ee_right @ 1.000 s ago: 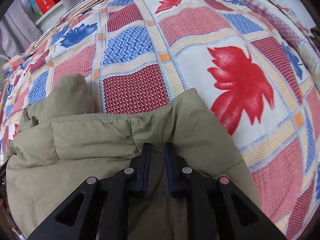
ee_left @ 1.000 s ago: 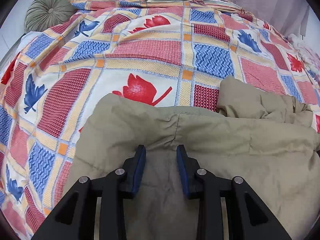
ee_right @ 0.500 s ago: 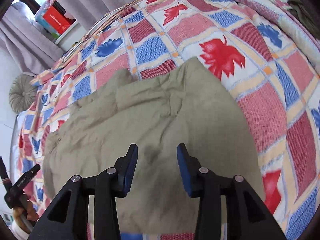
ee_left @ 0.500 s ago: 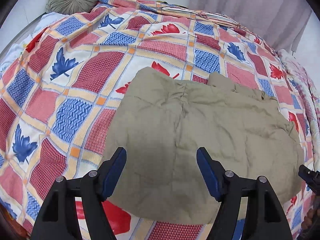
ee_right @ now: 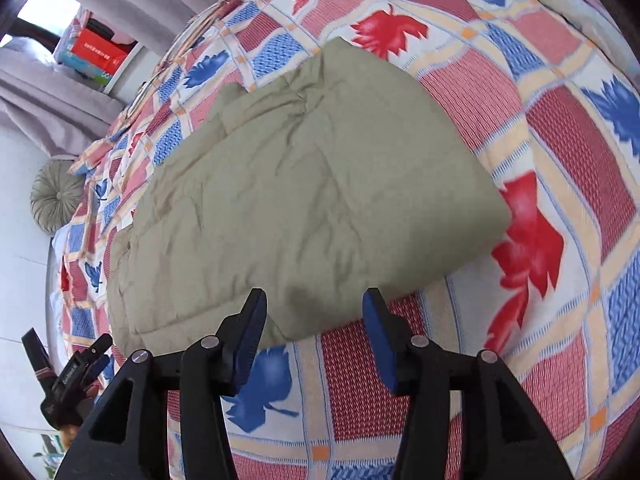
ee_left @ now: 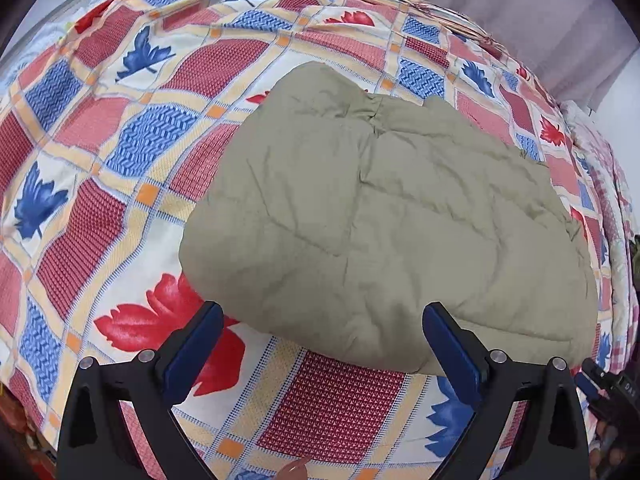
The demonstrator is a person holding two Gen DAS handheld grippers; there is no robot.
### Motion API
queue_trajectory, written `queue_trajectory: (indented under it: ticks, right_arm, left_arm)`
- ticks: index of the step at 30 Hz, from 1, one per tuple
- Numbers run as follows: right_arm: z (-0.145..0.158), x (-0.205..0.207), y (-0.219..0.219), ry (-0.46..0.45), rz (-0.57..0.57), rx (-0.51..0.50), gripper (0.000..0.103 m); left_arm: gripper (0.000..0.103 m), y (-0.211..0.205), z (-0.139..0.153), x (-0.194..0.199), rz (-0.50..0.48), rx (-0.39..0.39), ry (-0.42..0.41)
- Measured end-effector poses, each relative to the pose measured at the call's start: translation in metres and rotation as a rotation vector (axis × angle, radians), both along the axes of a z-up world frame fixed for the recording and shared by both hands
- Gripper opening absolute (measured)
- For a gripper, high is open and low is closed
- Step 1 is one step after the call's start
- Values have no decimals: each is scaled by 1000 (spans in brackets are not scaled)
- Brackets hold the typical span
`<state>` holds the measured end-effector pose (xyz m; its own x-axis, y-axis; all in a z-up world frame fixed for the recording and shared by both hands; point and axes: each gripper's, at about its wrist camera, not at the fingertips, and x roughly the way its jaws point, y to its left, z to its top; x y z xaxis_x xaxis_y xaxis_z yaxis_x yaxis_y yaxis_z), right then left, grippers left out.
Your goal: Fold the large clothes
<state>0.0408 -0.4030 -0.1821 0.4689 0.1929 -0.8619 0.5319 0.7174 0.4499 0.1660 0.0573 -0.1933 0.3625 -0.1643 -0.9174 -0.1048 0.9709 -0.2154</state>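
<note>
Jacket, a padded olive one, lies folded into a thick rectangular bundle in the middle of the patchwork bedspread, its near edge doubled over and a rumpled bit poking out at the far side. A second ago both grippers sat low over its fabric with their jaws close together; now both have backed off toward the near side of the bed. The left gripper has just been opening and stands spread wide, nothing between its fingers. The right gripper has also just been opening, about halfway, and is empty too. My reading: this fold is laid and let go, and the bundle looks close to finished, perhaps needing one more fold or some smoothing.
</note>
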Motion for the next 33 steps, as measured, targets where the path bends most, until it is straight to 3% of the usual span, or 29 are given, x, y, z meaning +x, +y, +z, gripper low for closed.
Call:
queue_trajectory:
  ticks: [3, 5, 7, 10, 11, 14, 19, 31, 33]
  right_arm:
    - [-9, -9, -1, 8, -19, 17, 55]
    - [-17, -13, -2, 9, -37, 52, 68]
    - [-24, -16, -3, 5, -54, 91, 73]
    - [-33, -20, -5, 7, -84, 123, 75]
    - [-34, -19, -6, 2, -91, 134, 84]
    - [-40, -20, -8, -27, -116, 184, 87]
    - [-58, -13, -13, -51, -155, 300, 87]
    - [-90, 28, -17, -140, -224, 502, 89]
    - [-96, 36, -15, -152, -227, 530, 99]
  left_arm:
    - [100, 7, -9, -2, 37, -45, 38]
    - [100, 11, -15, -4, 55, -52, 52]
    - [100, 15, -21, -5, 68, -66, 66]
    - [100, 21, -32, -5, 68, -214, 102]
    - [100, 23, -36, -5, 73, -262, 109]
    - [100, 27, -48, -5, 92, -402, 126]
    - [100, 31, -70, 4, 135, -529, 129]
    - [100, 19, -88, 49, 168, -560, 98]
    - [100, 15, -92, 53, 168, -560, 98]
